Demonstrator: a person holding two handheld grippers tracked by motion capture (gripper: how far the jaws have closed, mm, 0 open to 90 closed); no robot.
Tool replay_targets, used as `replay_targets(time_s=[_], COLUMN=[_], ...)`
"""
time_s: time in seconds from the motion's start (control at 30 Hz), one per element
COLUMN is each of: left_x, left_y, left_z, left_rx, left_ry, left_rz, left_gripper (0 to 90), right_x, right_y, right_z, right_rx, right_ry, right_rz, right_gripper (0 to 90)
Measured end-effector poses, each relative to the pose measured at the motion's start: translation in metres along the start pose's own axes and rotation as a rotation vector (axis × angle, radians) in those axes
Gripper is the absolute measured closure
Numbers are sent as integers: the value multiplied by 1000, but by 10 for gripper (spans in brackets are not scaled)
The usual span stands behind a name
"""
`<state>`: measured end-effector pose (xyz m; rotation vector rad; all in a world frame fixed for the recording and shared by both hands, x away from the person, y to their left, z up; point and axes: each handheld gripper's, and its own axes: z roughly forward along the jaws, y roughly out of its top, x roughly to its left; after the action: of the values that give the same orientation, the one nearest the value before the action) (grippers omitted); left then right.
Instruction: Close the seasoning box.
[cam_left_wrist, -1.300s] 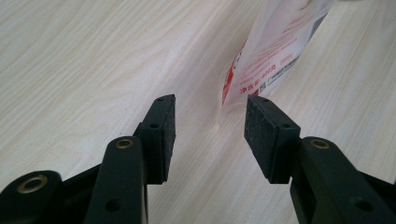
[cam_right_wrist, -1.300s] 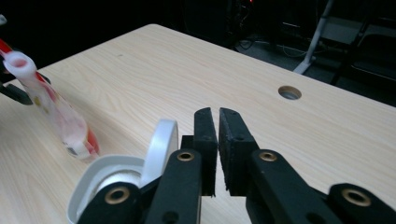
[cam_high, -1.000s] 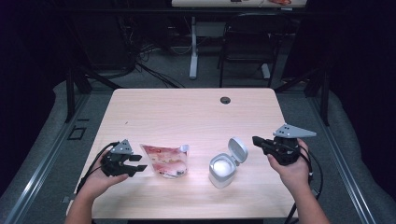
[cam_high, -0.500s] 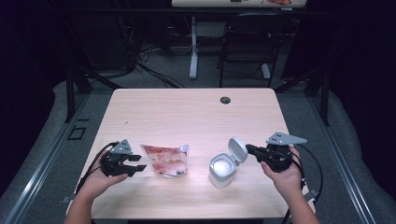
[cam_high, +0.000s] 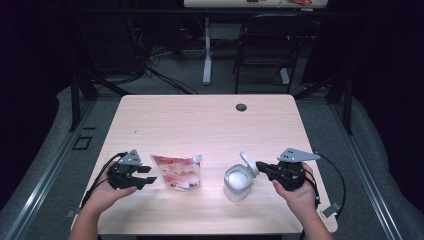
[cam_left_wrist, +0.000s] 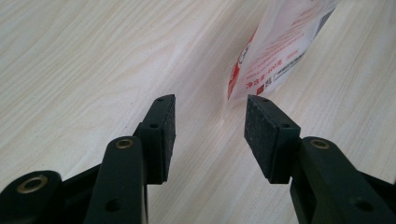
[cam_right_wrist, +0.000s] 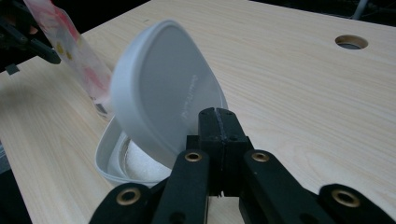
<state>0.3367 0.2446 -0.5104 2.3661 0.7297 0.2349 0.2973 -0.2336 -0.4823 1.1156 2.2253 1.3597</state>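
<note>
A red-and-white printed pouch (cam_high: 177, 172) stands on the wooden table (cam_high: 210, 125) near its front left. My left gripper (cam_high: 146, 176) rests just left of it, open. In the left gripper view the pouch's lower corner (cam_left_wrist: 275, 51) lies just beyond the gripper (cam_left_wrist: 210, 105), with nothing between the pads. A white container (cam_high: 236, 183) with its hinged lid (cam_high: 248, 163) flipped up stands to the right. My right gripper (cam_high: 261, 166) is shut, its tips right behind the lid (cam_right_wrist: 159, 93). Whether the right gripper (cam_right_wrist: 217, 114) touches the lid I cannot tell. White contents show inside the container (cam_right_wrist: 107, 154).
A round cable hole (cam_high: 241, 107) sits at the table's far edge. A dark chair (cam_high: 265, 50) and a desk leg (cam_high: 207, 50) stand on the floor behind the table. The pouch (cam_right_wrist: 70, 46) and left gripper (cam_right_wrist: 23, 37) also appear beyond the lid in the right gripper view.
My right gripper has come down and to the left, from well right of the container to right behind its raised lid. The left gripper and the pouch stayed put.
</note>
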Motion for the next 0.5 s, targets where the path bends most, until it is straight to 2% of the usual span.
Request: replay_targets(time_s=[0.03,0.2,0.3,0.5], left_x=[0,0,0,1], left_y=[0,0,0,-1], left_z=[0,0,0,1], left_rx=[1,4,7,7], left_ry=[0,1,4,6], left_rz=[0,1,2,-3], left_gripper=[535,535,535,535], right_x=[0,1,-1,-4], right_y=[-1,-7,-9,-14], right_z=[0,2,0,-8], right_rx=[10,0,-15,-30], right_ry=[2,10,14,2], right_rz=[-9,10,31,43], right_gripper=[900,900,890,858])
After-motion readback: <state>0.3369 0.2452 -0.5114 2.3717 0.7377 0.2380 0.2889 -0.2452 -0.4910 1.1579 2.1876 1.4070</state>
